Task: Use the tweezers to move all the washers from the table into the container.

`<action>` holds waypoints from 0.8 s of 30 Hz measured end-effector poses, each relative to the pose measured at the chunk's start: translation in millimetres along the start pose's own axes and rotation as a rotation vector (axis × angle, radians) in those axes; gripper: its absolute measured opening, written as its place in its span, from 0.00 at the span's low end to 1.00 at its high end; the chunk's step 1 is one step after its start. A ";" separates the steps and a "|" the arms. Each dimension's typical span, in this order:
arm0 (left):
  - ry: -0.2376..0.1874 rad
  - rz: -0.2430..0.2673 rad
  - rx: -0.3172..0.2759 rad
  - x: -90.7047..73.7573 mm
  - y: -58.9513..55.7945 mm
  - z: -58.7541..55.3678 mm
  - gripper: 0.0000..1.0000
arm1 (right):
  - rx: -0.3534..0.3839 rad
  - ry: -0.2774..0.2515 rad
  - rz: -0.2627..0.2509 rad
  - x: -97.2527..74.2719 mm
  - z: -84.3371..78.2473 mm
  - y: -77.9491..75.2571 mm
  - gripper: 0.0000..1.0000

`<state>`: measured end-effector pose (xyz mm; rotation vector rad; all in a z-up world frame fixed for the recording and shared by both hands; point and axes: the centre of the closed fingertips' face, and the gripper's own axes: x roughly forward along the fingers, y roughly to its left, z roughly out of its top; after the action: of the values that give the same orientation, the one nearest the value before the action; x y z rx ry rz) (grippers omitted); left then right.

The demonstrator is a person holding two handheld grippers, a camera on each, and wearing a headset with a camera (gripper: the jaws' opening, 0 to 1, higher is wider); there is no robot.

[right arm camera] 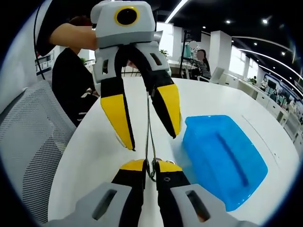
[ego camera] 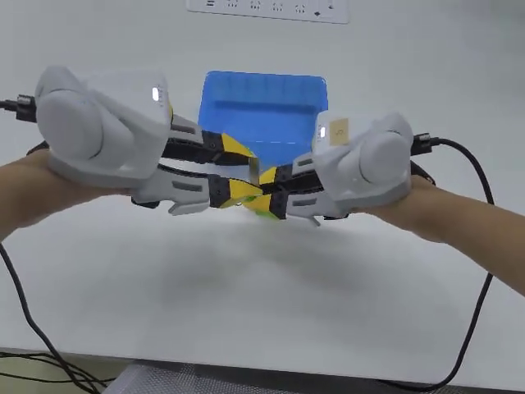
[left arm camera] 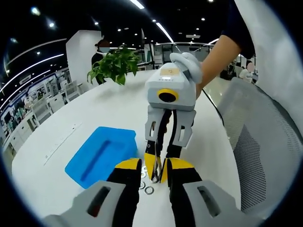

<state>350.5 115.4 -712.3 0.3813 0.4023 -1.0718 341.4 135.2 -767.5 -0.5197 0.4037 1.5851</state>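
Blue container (ego camera: 262, 107), one, sits on the white bench (ego camera: 262, 287) at 12 o'clock from two facing grippers. The right gripper (right arm camera: 151, 164) pinches one pair of tweezers (right arm camera: 149, 123); the left gripper (right arm camera: 151, 138) gapes wide around them. In the left gripper view, two washers (left arm camera: 149, 190) lie at 6 o'clock of the tweezer tips.

You're at a big white table (ego camera: 262, 279) in an open-plan office. Dark ceiling overhead with long light strips (left arm camera: 163, 30), a grey mesh chair (left arm camera: 265, 156) just beside the table, and a leafy potted plant (left arm camera: 116, 66) farther along it.
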 end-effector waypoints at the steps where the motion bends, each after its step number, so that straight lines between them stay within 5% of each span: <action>1: -0.008 0.012 -0.005 -2.5 1.3 0.6 0.28 | 0.002 -0.001 -0.005 -1.5 1.0 -0.5 0.09; 5: -0.129 0.017 -0.115 -12.4 -4.2 17.1 0.41 | 0.012 -0.019 -0.032 -9.8 7.6 -2.6 0.09; 12: -0.133 0.081 -0.155 -27.8 -6.6 9.4 0.57 | 0.025 -0.054 -0.059 -23.9 23.4 -5.6 0.09; 15: -0.179 0.079 -0.223 -34.7 -11.8 10.2 0.67 | 0.026 -0.086 -0.087 -33.9 36.7 -14.2 0.09; 18: -0.184 0.103 -0.229 -40.6 -11.5 7.7 0.72 | 0.024 -0.109 -0.108 -41.7 47.2 -22.4 0.09; 24: -0.219 0.179 -0.289 -50.9 -1.7 -0.2 0.87 | 0.011 -0.139 -0.147 -51.7 64.3 -48.3 0.09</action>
<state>327.6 153.5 -687.6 0.0401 0.3154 -0.8552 386.0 131.4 -683.0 -0.4179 0.2627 1.4666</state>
